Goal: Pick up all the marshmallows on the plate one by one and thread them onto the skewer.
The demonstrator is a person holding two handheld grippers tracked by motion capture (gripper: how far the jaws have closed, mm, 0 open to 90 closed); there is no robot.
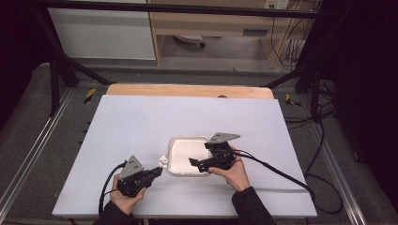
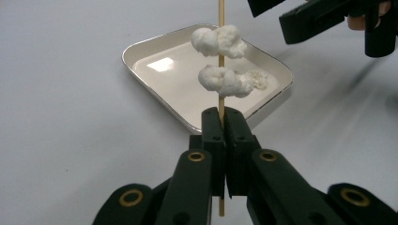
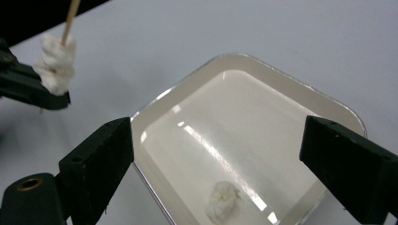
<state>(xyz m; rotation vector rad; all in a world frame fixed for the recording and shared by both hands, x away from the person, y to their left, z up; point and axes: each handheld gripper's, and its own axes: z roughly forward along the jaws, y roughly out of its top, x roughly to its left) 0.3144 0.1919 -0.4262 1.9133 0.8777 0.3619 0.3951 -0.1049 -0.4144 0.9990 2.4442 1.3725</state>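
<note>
Left gripper view: left gripper (image 2: pixel 224 123) clamps skewer (image 2: pixel 221 101) upright for threading; right gripper (image 3: pixel 216 159) gapes empty over tray (image 3: pixel 300 89) puff (image 3: pixel 221 201).

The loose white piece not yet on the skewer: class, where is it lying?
In the right gripper view, the loose white piece lies inside the white tray, near its lower edge, between the open right hand-held gripper's jaws.
</note>
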